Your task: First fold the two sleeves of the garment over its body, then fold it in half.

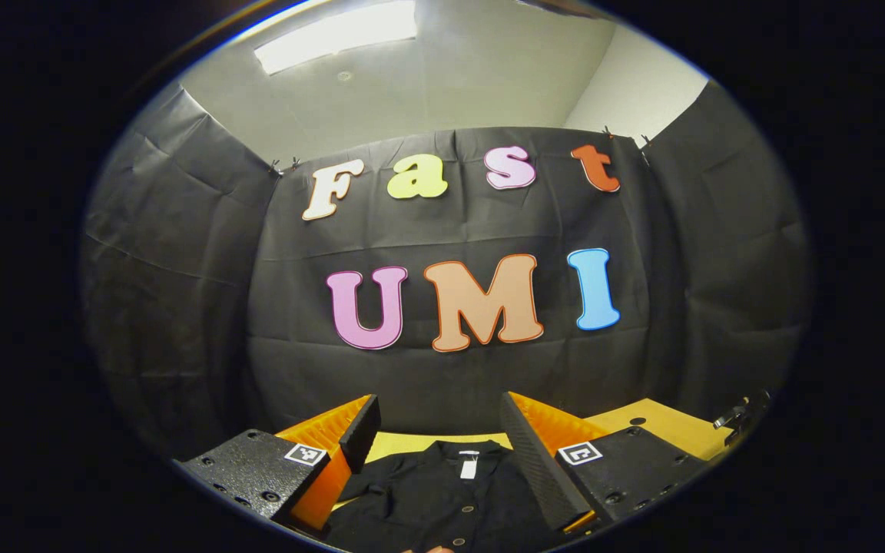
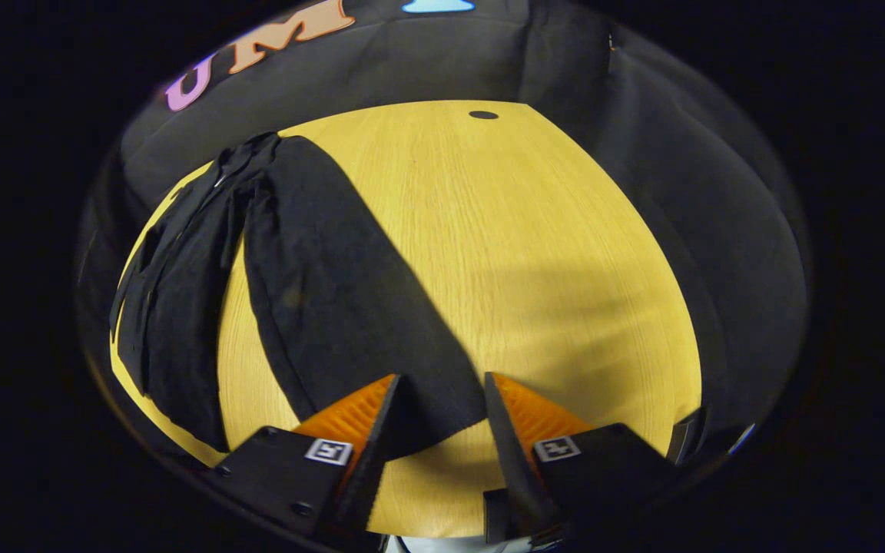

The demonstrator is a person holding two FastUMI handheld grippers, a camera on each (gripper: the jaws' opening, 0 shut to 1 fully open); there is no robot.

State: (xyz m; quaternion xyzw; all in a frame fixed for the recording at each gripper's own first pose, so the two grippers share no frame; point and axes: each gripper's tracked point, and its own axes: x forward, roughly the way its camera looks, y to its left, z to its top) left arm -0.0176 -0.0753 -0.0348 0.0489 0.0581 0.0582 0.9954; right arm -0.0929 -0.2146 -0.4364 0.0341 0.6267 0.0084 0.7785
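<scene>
In the left gripper view, the left gripper (image 1: 439,430) is held level with its fingers spread wide apart, holding nothing. Beyond and below them a black buttoned shirt (image 1: 442,491) lies on a yellow wooden table (image 1: 665,426), its collar with a white tag (image 1: 469,465) toward the booth wall. In the right gripper view, the right gripper (image 2: 435,411) points down at the table, jaws open, straddling the end of the shirt's outstretched sleeve (image 2: 335,307) without closing on it
</scene>
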